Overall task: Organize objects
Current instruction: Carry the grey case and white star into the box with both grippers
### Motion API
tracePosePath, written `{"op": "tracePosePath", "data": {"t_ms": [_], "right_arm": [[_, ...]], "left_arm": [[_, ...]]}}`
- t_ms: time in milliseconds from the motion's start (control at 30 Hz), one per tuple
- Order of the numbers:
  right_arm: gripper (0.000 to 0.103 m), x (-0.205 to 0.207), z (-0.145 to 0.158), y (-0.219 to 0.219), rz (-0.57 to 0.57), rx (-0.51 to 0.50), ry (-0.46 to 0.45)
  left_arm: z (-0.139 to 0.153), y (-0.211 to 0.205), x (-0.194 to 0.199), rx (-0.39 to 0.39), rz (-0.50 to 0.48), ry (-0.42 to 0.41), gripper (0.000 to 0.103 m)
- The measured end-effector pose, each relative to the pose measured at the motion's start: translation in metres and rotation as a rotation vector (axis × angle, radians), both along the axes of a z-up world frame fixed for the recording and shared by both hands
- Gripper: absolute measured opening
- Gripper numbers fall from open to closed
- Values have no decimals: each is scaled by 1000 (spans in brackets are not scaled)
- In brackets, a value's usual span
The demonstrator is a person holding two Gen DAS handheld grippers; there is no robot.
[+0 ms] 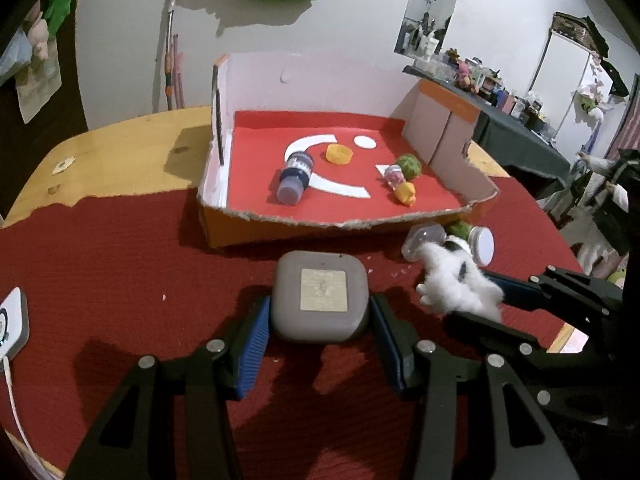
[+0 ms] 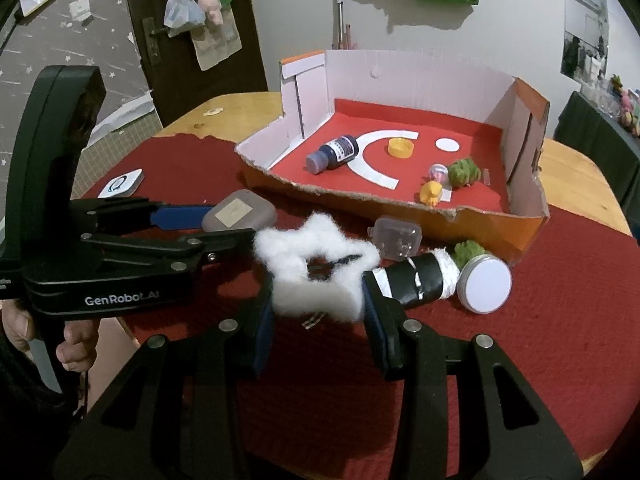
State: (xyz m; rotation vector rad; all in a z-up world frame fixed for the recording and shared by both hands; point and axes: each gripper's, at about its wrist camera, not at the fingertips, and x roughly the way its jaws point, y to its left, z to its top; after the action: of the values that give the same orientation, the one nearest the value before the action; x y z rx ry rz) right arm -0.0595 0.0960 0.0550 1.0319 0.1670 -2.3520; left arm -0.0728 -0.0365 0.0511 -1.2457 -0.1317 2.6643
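Objects for sorting lie partly in a cut-down cardboard box (image 1: 224,216) and partly on the red cloth (image 1: 120,264) that covers the wooden surface (image 1: 120,152).

From the left wrist, the left gripper (image 1: 318,320) has its blue-padded fingers (image 1: 252,348) pinching a grey rounded case (image 1: 318,300), one pad against each side, with the case resting on the cloth just in front of the box. Inside the box, on its red floor, a small dark bottle (image 1: 295,178) lies on its side, an orange cap (image 1: 339,154) sits just beyond it, and a green fuzzy ball (image 1: 408,165), a clear capsule (image 1: 394,174) and a yellow toy (image 1: 405,193) cluster near the right wall. To the right, the right gripper (image 1: 480,292) comes in from the side, carrying a white fluffy star (image 1: 460,284). Beyond the star, a clear plastic container (image 1: 424,238) and a round tin (image 1: 482,246) lie beside the box's torn front wall.

From the right wrist, the right gripper (image 2: 320,300) has its fingers (image 2: 374,300) closed on the white fluffy star (image 2: 316,264), which fills the gap between them above the cloth. Just right of it lie a black roll wrapped in white (image 2: 416,280) and the round tin (image 2: 486,284), touching each other, with the clear plastic container (image 2: 396,236) behind. At the left, the left gripper (image 2: 212,226) holds the grey rounded case (image 2: 240,214), and a hand (image 2: 76,344) grips its handle. A white square device (image 2: 122,184) rests farther back on the cloth.
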Motion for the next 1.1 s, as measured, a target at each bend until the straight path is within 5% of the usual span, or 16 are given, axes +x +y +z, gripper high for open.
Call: {"op": "tracePosePath", "data": {"t_ms": [633, 1100], "right_arm": [[38, -28, 32, 16, 16, -69, -7], [38, -75, 35, 21, 9, -43, -72]], "left_arm": [[27, 3, -25, -17, -29, 48, 52], [29, 8, -66, -2, -91, -13, 52]]}}
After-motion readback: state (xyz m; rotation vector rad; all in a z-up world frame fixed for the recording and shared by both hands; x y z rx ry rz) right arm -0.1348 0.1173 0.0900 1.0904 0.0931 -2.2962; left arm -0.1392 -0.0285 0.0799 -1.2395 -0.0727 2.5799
